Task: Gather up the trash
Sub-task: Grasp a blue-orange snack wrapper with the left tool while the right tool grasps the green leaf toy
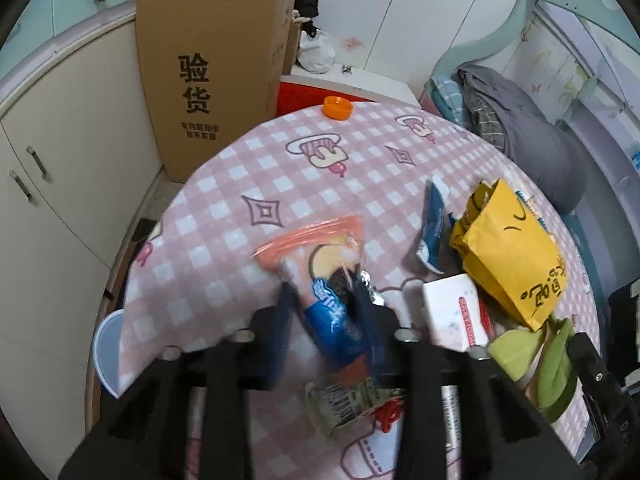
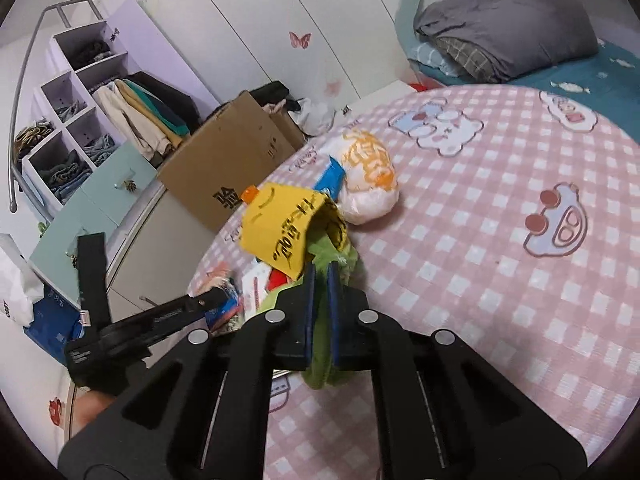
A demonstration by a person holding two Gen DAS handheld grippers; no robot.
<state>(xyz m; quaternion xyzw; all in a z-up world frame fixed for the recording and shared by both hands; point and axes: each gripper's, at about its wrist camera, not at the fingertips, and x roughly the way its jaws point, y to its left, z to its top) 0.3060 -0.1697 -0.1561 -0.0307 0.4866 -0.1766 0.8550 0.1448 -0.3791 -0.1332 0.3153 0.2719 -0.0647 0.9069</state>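
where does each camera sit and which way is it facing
Left wrist: on the left gripper, looking steeply down its fingers, which are shut on a blue and orange snack wrapper, with the pink checked tablecloth beyond.
Right wrist: on the right gripper, angled down at a green plastic bag it pinches; the left gripper also shows.
Shared: yellow paper bag, brown cardboard box.

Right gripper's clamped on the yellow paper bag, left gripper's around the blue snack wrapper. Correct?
Not quite. The right gripper is clamped on the green wrapper, not the yellow paper bag just beyond it; the right wrist view shows this. The left gripper is around the blue snack wrapper.
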